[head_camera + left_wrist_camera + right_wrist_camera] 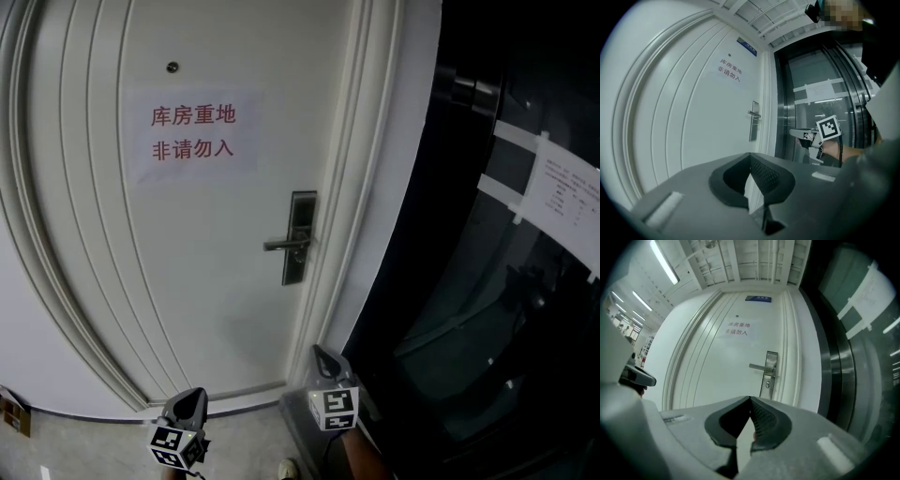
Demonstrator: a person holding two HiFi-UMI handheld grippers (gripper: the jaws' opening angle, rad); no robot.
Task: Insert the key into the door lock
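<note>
The white door carries a steel lock plate with a lever handle. In the right gripper view the plate lies straight ahead, with the keyhole under the handle. My right gripper is low, near the door frame, and its jaw tips meet with nothing visible between them. My left gripper hangs lower left, jaws also touching at the tips. No key shows in any view. The left gripper view catches the right gripper pointing at the door, still well short of the lock plate.
A paper sign with red characters is stuck on the door above the lock. Right of the white door frame stands a dark glass partition with white sheets taped on it. A shoe tip shows on the floor.
</note>
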